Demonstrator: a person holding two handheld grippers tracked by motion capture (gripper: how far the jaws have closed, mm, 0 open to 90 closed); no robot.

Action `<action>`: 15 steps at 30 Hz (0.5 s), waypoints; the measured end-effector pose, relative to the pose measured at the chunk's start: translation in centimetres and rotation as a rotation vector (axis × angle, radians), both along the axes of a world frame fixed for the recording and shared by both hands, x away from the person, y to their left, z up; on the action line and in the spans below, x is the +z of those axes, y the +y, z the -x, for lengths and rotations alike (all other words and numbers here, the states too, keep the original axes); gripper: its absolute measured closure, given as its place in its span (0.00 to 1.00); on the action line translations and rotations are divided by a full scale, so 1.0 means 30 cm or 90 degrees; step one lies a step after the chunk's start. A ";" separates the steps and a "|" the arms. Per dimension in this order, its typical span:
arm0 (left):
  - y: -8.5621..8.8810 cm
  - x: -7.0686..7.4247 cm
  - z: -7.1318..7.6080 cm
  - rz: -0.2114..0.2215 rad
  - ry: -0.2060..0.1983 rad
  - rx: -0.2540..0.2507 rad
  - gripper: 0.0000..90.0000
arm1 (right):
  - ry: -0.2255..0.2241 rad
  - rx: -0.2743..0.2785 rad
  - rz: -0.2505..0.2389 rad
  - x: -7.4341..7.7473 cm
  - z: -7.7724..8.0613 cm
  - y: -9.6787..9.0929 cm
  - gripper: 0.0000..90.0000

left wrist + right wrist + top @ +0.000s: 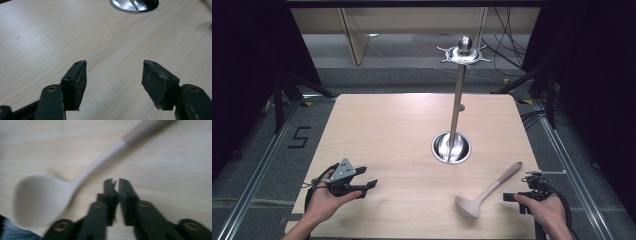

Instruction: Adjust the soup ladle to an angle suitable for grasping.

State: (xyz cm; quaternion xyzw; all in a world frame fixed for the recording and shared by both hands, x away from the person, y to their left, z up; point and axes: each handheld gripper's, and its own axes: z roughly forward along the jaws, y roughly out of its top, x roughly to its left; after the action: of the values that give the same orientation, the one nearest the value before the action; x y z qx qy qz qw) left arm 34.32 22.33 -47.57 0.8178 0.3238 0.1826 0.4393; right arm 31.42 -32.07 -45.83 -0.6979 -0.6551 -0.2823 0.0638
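Note:
A beige ladle (484,192) lies flat on the wooden table (402,130) near its front right, bowl toward the front edge, handle pointing back and right. In the right gripper view the ladle (62,190) sits just left of my right gripper (116,181), whose jaws are shut with nothing between them. The right gripper (510,197) rests at the table's front right edge, a little right of the ladle's bowl. My left gripper (368,178) hovers at the front left, open, with only bare table between its jaws (114,62). A tall metal stand (457,110) with hooks on top rises from a round steel base (451,148).
The stand's steel base (135,5) lies ahead of the left gripper. Dark curtains, cables and frame legs surround the table; the floor drops away past all its edges.

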 end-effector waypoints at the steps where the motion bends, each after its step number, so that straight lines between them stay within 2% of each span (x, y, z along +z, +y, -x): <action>1: 0.001 0.001 -0.002 -0.001 -0.002 -0.006 0.40 | -0.027 0.034 0.027 -0.011 -0.009 -0.015 1.00; 3: 0.001 0.002 -0.001 -0.001 -0.002 -0.006 0.41 | -0.002 0.021 0.061 -0.011 -0.023 -0.013 1.00; 4: 0.002 0.002 -0.001 -0.002 -0.002 -0.007 0.41 | -0.006 0.050 0.085 -0.016 -0.037 -0.026 1.00; 5: 0.003 0.002 -0.001 -0.002 -0.002 -0.006 0.41 | -0.008 0.063 0.115 -0.020 -0.051 -0.031 1.00; 6: 0.002 0.001 0.001 0.003 -0.002 -0.001 0.41 | 0.008 0.059 0.115 -0.016 -0.064 -0.027 1.00; 7: 0.003 0.001 0.000 0.004 -0.002 -0.002 0.41 | -0.002 0.056 0.130 -0.019 -0.079 -0.025 1.00; 8: 0.001 -0.001 0.004 0.016 0.008 0.006 0.41 | 0.009 0.052 0.131 -0.021 -0.087 -0.021 1.00; 9: 0.006 0.002 0.000 0.002 -0.003 -0.003 0.41 | 0.021 0.032 0.126 -0.019 -0.109 -0.011 1.00; 10: 0.006 0.002 0.001 0.003 -0.002 -0.002 0.41 | 0.030 0.016 0.125 -0.020 -0.123 -0.001 1.00; 12: 0.007 0.003 0.001 0.004 -0.003 0.000 0.41 | 0.028 0.030 0.144 -0.024 -0.152 0.000 1.00; 13: 0.007 0.002 0.002 0.006 -0.002 0.002 0.41 | 0.041 0.014 0.132 -0.024 -0.164 0.009 1.00; 14: 0.008 0.003 0.002 0.004 -0.004 0.004 0.41 | 0.031 0.030 0.151 -0.027 -0.175 0.001 1.00; 15: 0.007 0.001 -0.001 0.009 -0.004 0.000 0.41 | 0.043 0.017 0.151 -0.027 -0.186 0.009 1.00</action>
State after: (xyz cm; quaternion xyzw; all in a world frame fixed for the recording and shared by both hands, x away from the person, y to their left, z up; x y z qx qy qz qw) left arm 34.34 22.55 -47.53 0.8141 0.3237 0.1831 0.4460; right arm 37.00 -31.81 -46.65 -0.7010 -0.6904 -0.1786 0.0064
